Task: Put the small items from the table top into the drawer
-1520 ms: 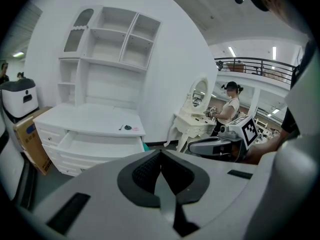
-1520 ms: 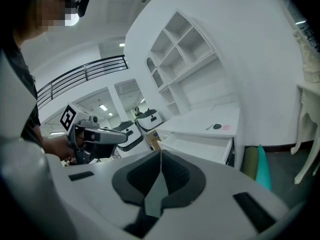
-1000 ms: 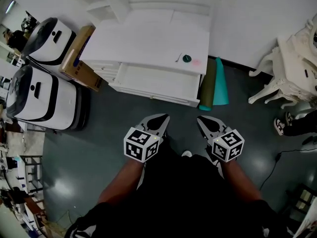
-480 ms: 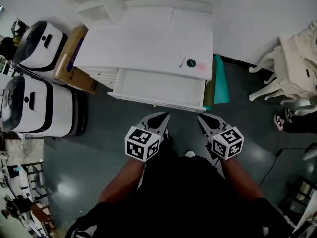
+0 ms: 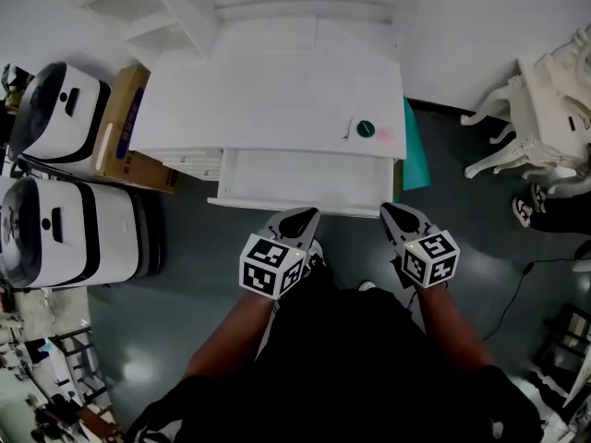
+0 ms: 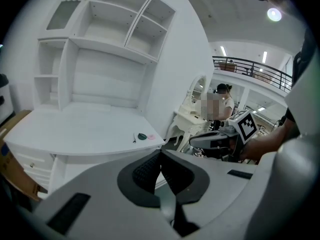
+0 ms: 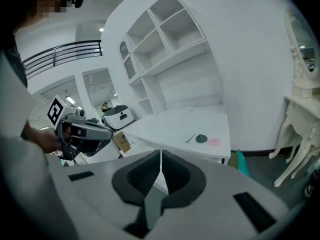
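Note:
A white desk [image 5: 277,90] stands ahead with its drawer [image 5: 305,181] pulled open. On the desk's right front corner lie a dark green round item [image 5: 366,129], a pink item [image 5: 384,136] and a thin stick [image 5: 350,125]. The same green item [image 7: 201,138] and pink item [image 7: 214,142] show in the right gripper view. My left gripper [image 5: 299,216] is shut and empty, just before the drawer front. My right gripper [image 5: 394,211] is also shut and empty, near the drawer's right end. In the left gripper view the left gripper [image 6: 161,152] has its jaws together, and in the right gripper view so does the right gripper [image 7: 161,154].
Two white and black machines [image 5: 55,233] and a cardboard box [image 5: 120,127] stand left of the desk. A teal roll [image 5: 413,155] leans at its right side. White ornate furniture [image 5: 545,109] is at the far right. Open shelves [image 6: 105,39] rise behind the desk.
The desk and its drawer have come closer, and both grippers now sit right at the drawer front. Both stay shut and empty.

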